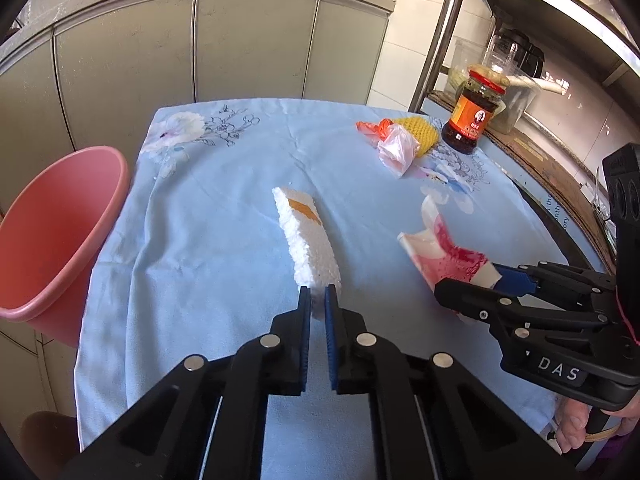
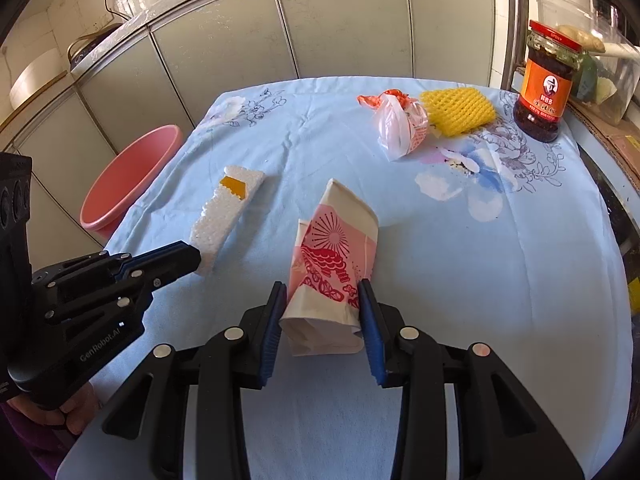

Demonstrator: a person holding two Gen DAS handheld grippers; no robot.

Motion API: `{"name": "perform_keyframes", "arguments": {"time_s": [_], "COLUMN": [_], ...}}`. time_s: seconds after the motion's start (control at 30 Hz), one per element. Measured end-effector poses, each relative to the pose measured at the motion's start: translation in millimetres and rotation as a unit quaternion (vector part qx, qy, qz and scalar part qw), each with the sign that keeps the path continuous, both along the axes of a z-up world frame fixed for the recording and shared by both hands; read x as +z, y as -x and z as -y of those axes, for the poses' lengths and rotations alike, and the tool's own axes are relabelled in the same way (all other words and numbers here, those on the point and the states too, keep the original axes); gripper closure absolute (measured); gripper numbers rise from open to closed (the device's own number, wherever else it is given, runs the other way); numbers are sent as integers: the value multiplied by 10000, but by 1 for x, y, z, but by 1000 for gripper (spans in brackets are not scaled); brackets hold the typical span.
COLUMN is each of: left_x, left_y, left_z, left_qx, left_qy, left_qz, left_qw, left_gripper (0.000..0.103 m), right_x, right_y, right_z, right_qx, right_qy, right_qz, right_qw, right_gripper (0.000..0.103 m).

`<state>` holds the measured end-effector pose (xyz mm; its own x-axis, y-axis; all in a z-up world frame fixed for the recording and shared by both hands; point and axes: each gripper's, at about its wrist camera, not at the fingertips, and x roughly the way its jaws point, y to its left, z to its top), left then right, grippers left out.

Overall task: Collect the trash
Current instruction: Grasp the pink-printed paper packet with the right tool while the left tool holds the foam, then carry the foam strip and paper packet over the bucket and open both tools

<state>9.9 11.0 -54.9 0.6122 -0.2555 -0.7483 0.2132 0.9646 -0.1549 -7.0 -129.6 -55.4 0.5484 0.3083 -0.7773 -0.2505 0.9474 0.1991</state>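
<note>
In the left wrist view, a pink bin is seen at the left edge beside the table's blue cloth; nothing is visible inside it. At centre, a white foam block is laid with its long axis running from the lower centre toward the upper left, its near end clamped by the left gripper. At right, a pink paper bag is pinched by the right gripper, its long axis pointing away. At upper right, a dark-filled sauce jar stands upright.
</note>
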Motion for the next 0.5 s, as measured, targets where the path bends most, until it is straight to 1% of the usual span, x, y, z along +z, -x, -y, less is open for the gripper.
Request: {"name": "perform_keyframes", "arguments": {"time_s": [0.23, 0.5], "left_x": [15, 36], "left_y": [8, 17], "left_z": [-11, -40], "left_qx": [169, 577], "left_qy": [23, 119], "left_qz": [371, 835], "left_qw": [9992, 9948], "left_gripper": [97, 97], "right_x": [13, 36], "right_y": [7, 1], "right_z": [-12, -35], "right_qx": [216, 475], "right_qy": [-17, -133], "right_qz": [263, 582], "right_qw": [9994, 9971], "right_gripper": [67, 67]}}
